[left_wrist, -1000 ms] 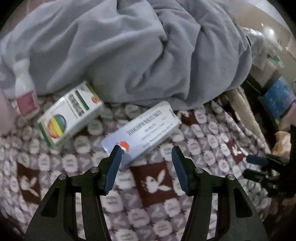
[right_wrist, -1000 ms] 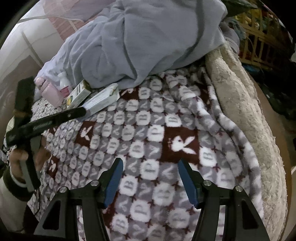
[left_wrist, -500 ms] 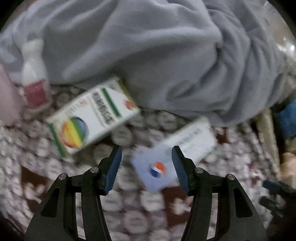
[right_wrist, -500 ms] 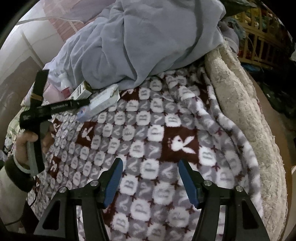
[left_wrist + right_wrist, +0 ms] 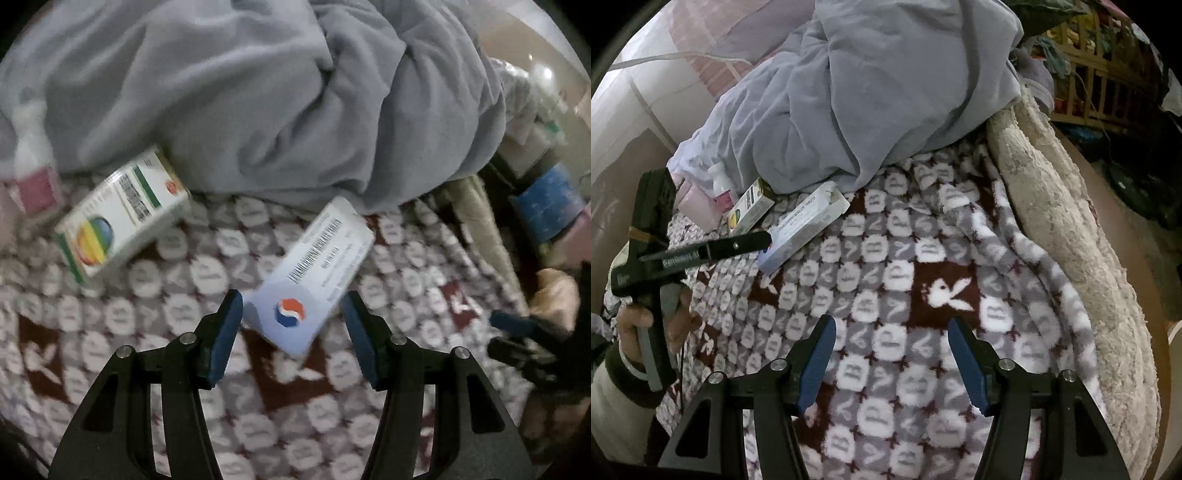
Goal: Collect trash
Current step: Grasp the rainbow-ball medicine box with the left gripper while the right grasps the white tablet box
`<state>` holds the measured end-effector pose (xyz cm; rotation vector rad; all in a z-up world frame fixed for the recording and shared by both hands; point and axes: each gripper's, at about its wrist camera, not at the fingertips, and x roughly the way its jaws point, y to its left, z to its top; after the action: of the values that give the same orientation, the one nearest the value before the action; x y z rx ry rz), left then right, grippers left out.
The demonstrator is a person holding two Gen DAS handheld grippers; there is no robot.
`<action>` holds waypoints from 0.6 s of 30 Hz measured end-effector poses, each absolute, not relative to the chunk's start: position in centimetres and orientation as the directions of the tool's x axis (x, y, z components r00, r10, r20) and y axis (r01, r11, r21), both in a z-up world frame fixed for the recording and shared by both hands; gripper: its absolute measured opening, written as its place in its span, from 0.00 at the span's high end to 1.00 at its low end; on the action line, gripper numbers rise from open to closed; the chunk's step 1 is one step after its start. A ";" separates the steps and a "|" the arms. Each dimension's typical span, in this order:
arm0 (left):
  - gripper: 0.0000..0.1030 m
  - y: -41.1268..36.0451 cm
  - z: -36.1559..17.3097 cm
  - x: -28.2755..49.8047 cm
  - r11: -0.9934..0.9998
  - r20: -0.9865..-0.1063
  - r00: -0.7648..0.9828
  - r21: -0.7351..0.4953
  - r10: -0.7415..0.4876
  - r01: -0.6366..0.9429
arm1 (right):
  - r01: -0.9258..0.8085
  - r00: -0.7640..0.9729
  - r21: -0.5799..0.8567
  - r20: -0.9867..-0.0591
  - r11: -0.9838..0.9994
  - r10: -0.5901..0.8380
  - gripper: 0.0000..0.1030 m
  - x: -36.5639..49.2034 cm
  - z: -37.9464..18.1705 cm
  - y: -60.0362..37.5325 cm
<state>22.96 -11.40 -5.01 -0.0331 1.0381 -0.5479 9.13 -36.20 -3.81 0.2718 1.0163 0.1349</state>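
A pale blue tablet box [image 5: 314, 273] with a barcode and a red-blue logo lies on the patterned blanket [image 5: 184, 302]. My left gripper [image 5: 293, 317] is open, and the near end of the box sits between its blue fingertips; touch cannot be told. A white box with a rainbow globe [image 5: 118, 218] lies to the left. In the right wrist view the tablet box [image 5: 805, 225] and the globe box [image 5: 750, 206] lie at the far left, with the left gripper's finger [image 5: 738, 245] at the tablet box. My right gripper [image 5: 890, 350] is open and empty over the blanket.
A crumpled grey cloth [image 5: 258, 96] lies behind the boxes. A white bottle with a pink label [image 5: 29, 170] and a pink container [image 5: 698, 206] stand at the far left. The bed's fluffy beige edge [image 5: 1071, 236] runs on the right, with clutter beyond.
My left gripper has swung and closed in on the tablet box, whose end now sits between the fingertips. The right gripper has stayed nearly still.
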 end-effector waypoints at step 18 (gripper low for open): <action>0.46 -11.5 -4.4 18.7 0.810 -0.770 0.343 -0.360 -0.538 0.462 | 0.034 0.530 0.316 -0.810 0.948 0.251 0.36 12.7 -3.8 -33.9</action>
<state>18.75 -11.48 -4.36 -0.0833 1.0327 -0.6507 12.69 -33.95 -3.76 0.3108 1.0086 0.1316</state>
